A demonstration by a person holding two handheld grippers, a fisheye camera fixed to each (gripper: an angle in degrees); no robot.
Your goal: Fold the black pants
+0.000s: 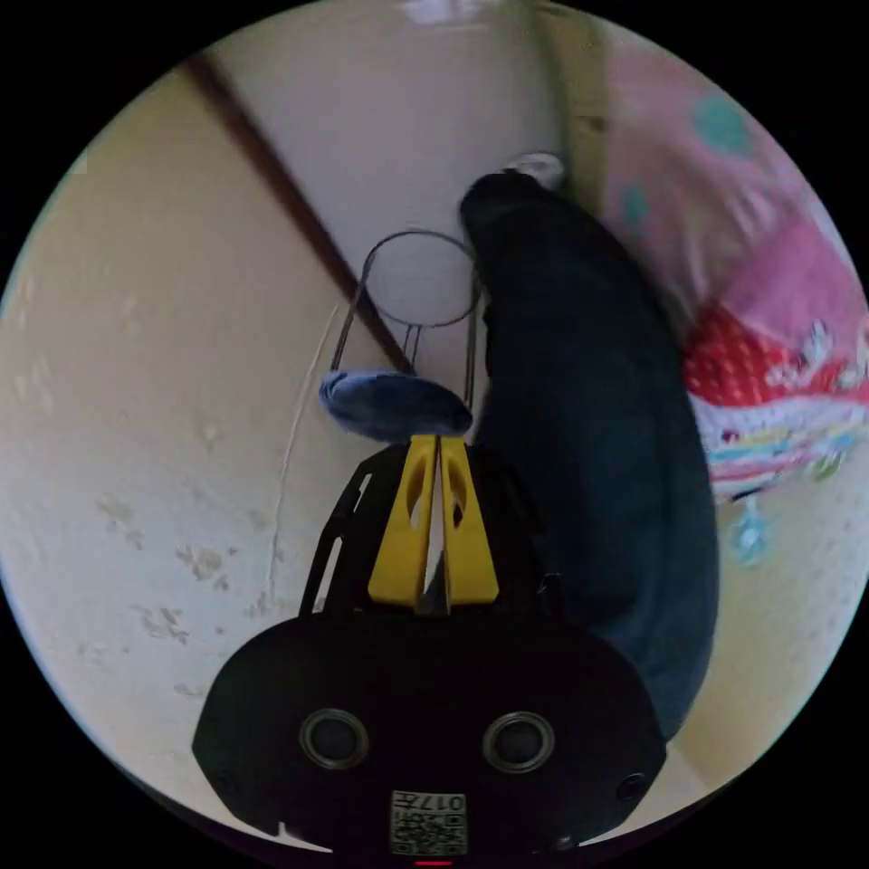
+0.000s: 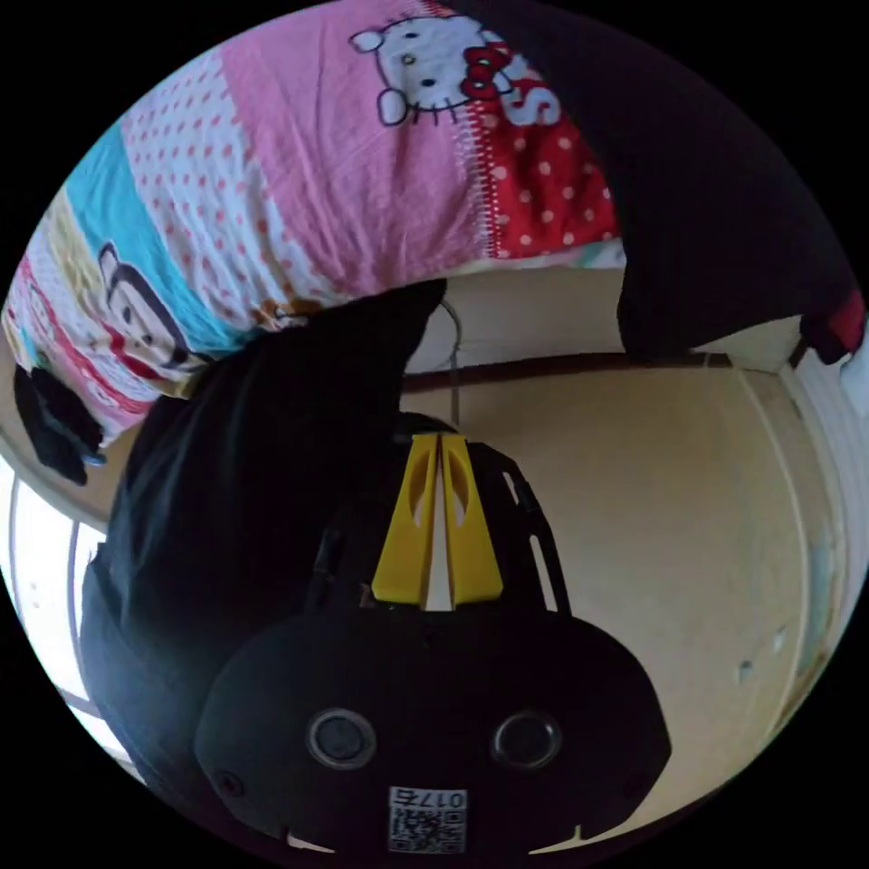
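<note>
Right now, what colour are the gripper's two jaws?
Yellow, seen best in the right gripper view, on the right gripper.

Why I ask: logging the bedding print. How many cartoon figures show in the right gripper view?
2: a white cat at top, a monkey at left. The black pants may hide more.

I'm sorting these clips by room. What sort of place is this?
Probably a bedroom: a patchwork cartoon-print quilt spreads behind the hanging black pants, with plain cream walls around.

We cannot tell whether the right gripper (image 2: 439, 441) pinches the black pants (image 2: 244, 507); its casing hides their lower part, and the patterned bedcover (image 1: 769, 299) blurs
</note>
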